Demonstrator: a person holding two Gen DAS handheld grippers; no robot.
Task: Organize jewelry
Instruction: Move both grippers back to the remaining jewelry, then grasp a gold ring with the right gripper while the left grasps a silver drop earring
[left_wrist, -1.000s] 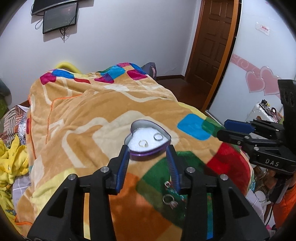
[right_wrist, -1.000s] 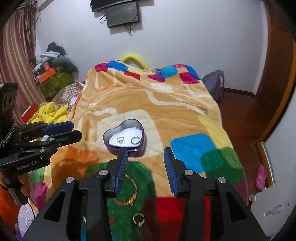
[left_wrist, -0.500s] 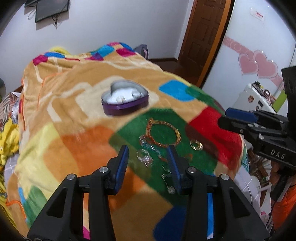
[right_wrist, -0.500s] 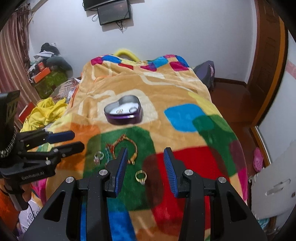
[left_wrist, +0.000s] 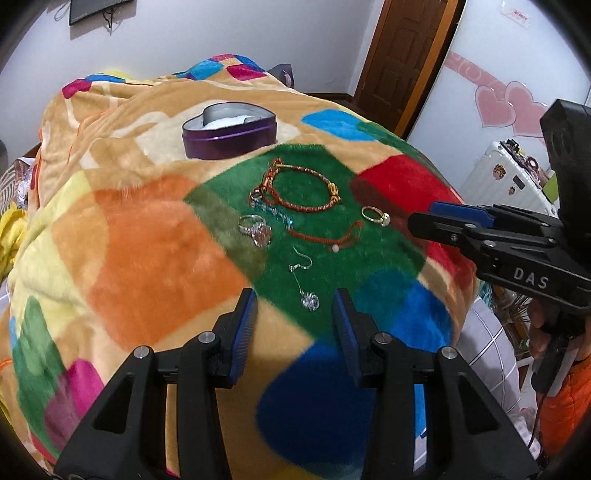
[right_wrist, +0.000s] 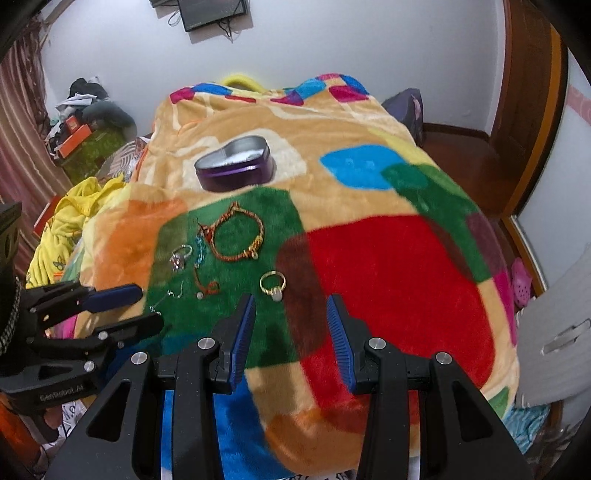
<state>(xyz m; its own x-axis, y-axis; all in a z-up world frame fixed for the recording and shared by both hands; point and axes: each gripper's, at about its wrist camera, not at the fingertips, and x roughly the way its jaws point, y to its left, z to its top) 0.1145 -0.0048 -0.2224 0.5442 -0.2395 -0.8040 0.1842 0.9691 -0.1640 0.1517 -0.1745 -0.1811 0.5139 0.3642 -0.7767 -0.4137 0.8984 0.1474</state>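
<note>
Hovering over the bed, both hand-held grippers are released and grasp nothing. Left hand-held gripper (left_wrist: 295, 314) sits at lower center of the left wrist view, jaws spread, with the silver drop earring (left_wrist: 304, 282) lying just ahead between the fingertips, not touched. Right hand-held gripper (right_wrist: 290, 319) sits at lower center of the right wrist view, jaws spread, with the gold ring (right_wrist: 273, 285) just ahead of its left fingertip.

Jewelry lies on the green patch of the patchwork blanket (left_wrist: 140, 240), mid-frame: orange-red braided bracelet (left_wrist: 303, 188), silver ring with a stone (left_wrist: 255, 229) to its lower left, thin red cord with a pearl bead (left_wrist: 325, 238) below it, and a small blue beaded piece (left_wrist: 275, 212) between ring and bracelet. Gold ring is to the right of the cord, apart from it.

Purple heart-shaped tin (left_wrist: 229, 131), lid off, white lining showing, stands on the tan area in the upper center, beyond the bracelet. Contents can't be made out.
</note>
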